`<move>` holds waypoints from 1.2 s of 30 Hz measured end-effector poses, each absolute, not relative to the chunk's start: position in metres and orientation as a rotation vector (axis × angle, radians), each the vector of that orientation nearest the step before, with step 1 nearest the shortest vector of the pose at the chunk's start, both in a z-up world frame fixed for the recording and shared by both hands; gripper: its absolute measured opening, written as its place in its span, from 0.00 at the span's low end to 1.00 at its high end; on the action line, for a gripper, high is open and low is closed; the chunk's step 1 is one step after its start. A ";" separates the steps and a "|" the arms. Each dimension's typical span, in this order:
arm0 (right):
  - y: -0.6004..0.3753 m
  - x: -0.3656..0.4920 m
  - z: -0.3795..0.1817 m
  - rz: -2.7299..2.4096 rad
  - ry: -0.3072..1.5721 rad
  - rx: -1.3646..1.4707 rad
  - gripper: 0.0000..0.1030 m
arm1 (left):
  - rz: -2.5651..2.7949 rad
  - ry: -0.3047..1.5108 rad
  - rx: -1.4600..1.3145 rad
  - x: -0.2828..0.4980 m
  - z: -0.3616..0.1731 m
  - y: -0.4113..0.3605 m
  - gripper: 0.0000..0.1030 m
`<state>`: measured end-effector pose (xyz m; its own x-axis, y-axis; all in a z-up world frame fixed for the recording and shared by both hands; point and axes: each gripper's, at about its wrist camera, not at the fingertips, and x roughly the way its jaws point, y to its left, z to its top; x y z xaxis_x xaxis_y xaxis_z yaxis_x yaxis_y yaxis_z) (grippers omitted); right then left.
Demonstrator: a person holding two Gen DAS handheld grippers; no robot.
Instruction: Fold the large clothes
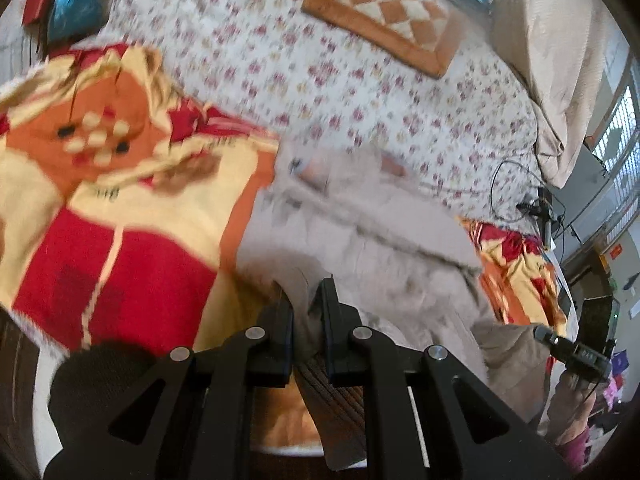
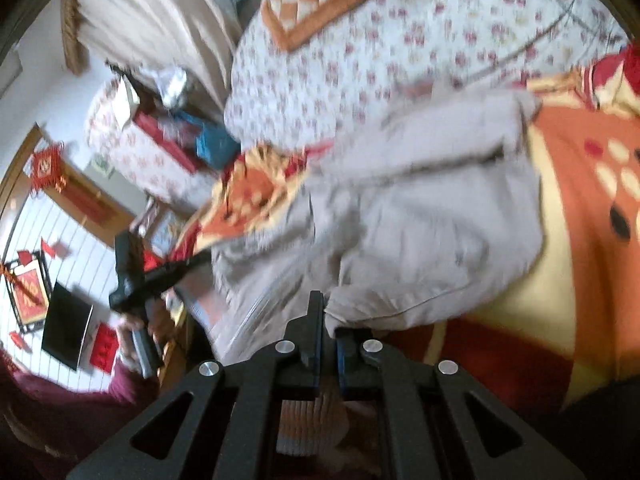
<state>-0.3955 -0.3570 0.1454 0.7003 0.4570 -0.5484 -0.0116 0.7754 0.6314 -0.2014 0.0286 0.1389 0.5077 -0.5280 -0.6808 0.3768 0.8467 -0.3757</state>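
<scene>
A large beige jacket (image 1: 372,236) lies crumpled on a red, orange and cream blanket (image 1: 120,216) on the bed; it also shows in the right wrist view (image 2: 420,216). My left gripper (image 1: 308,300) is shut on a fold of the jacket's edge, with ribbed hem hanging between its fingers. My right gripper (image 2: 326,320) is shut on another part of the jacket's edge, with ribbed cuff or hem below its fingers. The other gripper (image 1: 568,350) shows at the right of the left wrist view, and the left one (image 2: 152,280) at the left of the right wrist view.
A floral bedsheet (image 1: 320,60) covers the bed beyond the blanket. An orange checkered cushion (image 1: 388,12) lies on it at the back. A black cable (image 1: 516,196) lies on the sheet at the right. Beige curtains (image 1: 560,60) hang behind the bed.
</scene>
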 end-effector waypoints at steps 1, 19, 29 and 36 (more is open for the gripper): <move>-0.363 -0.389 0.150 0.278 0.736 0.653 0.03 | -0.553 0.868 -0.187 -0.195 0.144 0.025 0.09; -0.503 -0.214 0.111 -0.089 0.701 0.777 0.02 | -0.439 0.895 -0.341 0.020 0.106 -0.076 0.09; -0.536 -0.163 0.085 -0.195 0.697 0.784 0.03 | -0.537 0.865 -0.313 0.056 0.094 -0.101 0.23; -0.514 -0.191 0.110 -0.282 0.698 0.575 0.60 | -0.510 0.825 -0.353 0.046 0.108 -0.082 0.84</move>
<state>-0.1909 -0.5143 0.1102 0.7375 -0.0552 -0.6731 0.4275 0.8098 0.4019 0.0462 -0.0821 0.1077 0.5696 -0.5576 -0.6038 0.2914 0.8240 -0.4860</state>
